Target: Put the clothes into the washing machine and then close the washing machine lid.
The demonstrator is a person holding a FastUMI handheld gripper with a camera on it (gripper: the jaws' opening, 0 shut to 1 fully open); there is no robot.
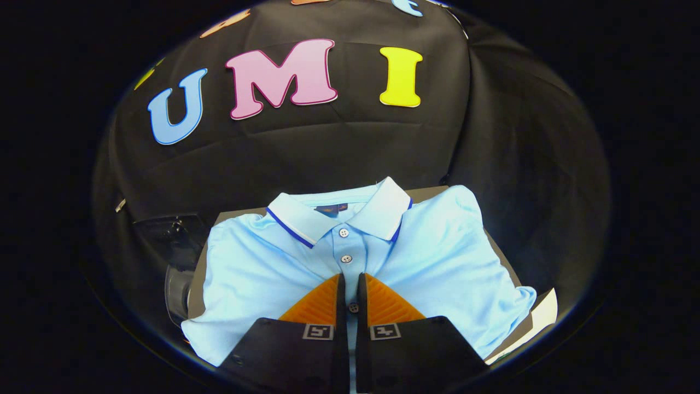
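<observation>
A light blue polo shirt lies folded and flat, collar away from me, on a brown board. Its collar is white with a dark blue stripe, and small buttons run down the placket. My gripper hangs over the middle of the shirt, its tips at the placket just below the second button. The fingers stand almost together, with only a thin slit between them through which a button shows. The cloth around the tips looks smooth and unbunched. A dark machine with a clear rounded part sits left of the shirt.
A white sheet sticks out from under the shirt's near right corner. The black cloth wall rises close behind the board and wraps round on the right.
</observation>
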